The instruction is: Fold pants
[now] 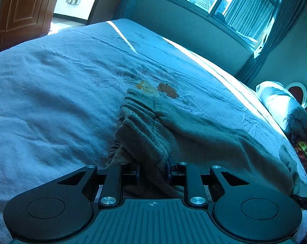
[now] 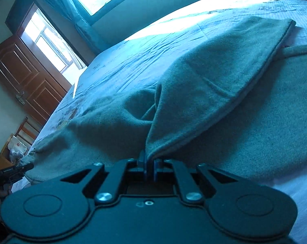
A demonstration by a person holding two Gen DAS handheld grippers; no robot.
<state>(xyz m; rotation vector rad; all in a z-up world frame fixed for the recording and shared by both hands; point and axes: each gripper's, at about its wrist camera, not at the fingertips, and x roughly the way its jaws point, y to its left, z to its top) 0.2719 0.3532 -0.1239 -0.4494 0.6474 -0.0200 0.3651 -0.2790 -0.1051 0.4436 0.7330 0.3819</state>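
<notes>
Grey-green fleece pants (image 1: pixel 173 126) lie across the pale bedspread. My left gripper (image 1: pixel 152 170) is shut on a thick bunch of their fabric, which bulges up between the black fingers and hides the pads. In the right wrist view the same pants (image 2: pixel 214 77) spread over the bed, with one layer lifted into a fold whose piped seam runs to the upper right. My right gripper (image 2: pixel 150 167) is shut on the thin edge of that fold, its blue pads (image 2: pixel 155 168) pinching the cloth. The left gripper's tip (image 2: pixel 21 169) shows at the left edge of the right wrist view.
The bedspread (image 1: pixel 51 101) has an embroidered flower pattern (image 1: pixel 153 87) just beyond the pants. A pillow (image 1: pixel 281 103) lies at the right end of the bed. A window with curtains (image 1: pixel 245 10) and a wooden door (image 2: pixel 27 77) stand beyond the bed.
</notes>
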